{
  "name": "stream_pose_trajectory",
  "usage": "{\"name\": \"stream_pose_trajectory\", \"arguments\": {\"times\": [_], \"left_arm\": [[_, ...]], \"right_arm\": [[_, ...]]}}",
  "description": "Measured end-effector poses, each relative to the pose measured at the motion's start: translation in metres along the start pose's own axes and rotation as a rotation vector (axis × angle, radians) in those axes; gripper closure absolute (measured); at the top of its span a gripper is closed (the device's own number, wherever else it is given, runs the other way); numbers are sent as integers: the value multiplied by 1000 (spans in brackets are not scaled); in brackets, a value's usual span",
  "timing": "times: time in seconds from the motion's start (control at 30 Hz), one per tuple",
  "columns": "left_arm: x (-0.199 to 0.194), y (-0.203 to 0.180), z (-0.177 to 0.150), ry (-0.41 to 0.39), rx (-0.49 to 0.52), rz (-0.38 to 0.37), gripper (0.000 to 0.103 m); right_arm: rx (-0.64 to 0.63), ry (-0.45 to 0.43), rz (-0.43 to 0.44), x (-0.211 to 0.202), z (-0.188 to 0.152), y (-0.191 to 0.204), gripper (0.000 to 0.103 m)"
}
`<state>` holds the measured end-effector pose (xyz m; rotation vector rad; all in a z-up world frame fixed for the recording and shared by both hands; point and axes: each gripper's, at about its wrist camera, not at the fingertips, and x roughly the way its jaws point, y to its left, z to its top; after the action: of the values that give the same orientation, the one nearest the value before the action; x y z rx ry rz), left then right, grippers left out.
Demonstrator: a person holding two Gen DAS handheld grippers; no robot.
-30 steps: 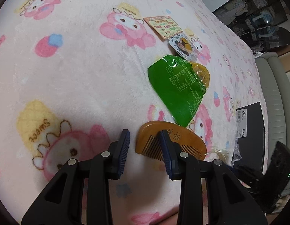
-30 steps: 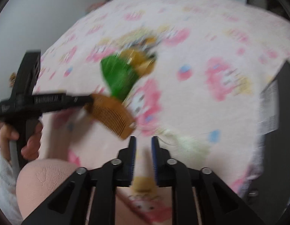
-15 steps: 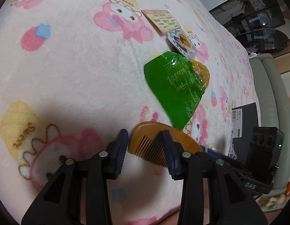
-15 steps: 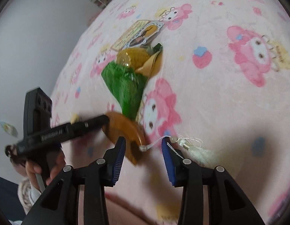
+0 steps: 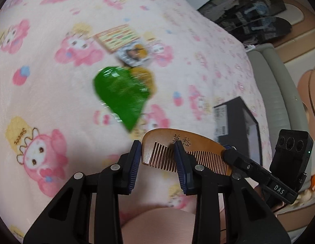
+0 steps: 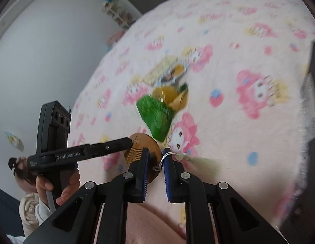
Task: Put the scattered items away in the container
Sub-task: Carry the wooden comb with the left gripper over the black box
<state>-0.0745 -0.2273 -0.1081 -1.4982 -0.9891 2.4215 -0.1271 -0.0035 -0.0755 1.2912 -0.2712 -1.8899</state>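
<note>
A wooden comb (image 5: pixel 183 148) with black characters on its spine is lifted off the pink blanket. My right gripper (image 6: pixel 156 163) is shut on the comb's end (image 6: pixel 137 152), with its white string and pale tassel (image 6: pixel 200 159) trailing to the right. In the left wrist view the right gripper's fingers (image 5: pixel 234 156) clamp the comb's far end. My left gripper (image 5: pixel 158 158) is open; the comb's other end sits between its fingers without a grip. A green and amber packet (image 5: pixel 122 93) lies further back, also in the right wrist view (image 6: pixel 157 116).
A black box (image 5: pixel 236 126) with a white label stands on the blanket at the right, its edge also in the right wrist view (image 6: pixel 314 93). A printed card and round badge (image 5: pixel 124 42) lie beyond the green packet. A grey sofa edge (image 5: pixel 279 93) borders the blanket.
My right gripper has closed on the comb's end and lifted the comb off the blanket. The comb now sits higher between my open left fingers. Both views have shifted.
</note>
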Motion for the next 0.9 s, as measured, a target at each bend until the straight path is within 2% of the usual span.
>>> {"name": "stream_pose_trajectory", "arguments": {"times": [0.17, 0.33, 0.6, 0.73, 0.9], "left_arm": [[-21, -64, -5, -36, 91, -50, 71], [-14, -120, -15, -30, 149, -93, 71], [39, -213, -32, 48, 218, -130, 70], [66, -255, -31, 71, 241, -159, 71], [103, -298, -25, 79, 262, -143, 70]], "right_arm": [[-8, -113, 4, -69, 1, 4, 92], [-1, -198, -24, -128, -3, -10, 92], [81, -315, -81, -205, -20, -68, 91], [107, -351, -71, -234, -20, -103, 91], [124, -386, -96, -261, -11, -143, 91]]}}
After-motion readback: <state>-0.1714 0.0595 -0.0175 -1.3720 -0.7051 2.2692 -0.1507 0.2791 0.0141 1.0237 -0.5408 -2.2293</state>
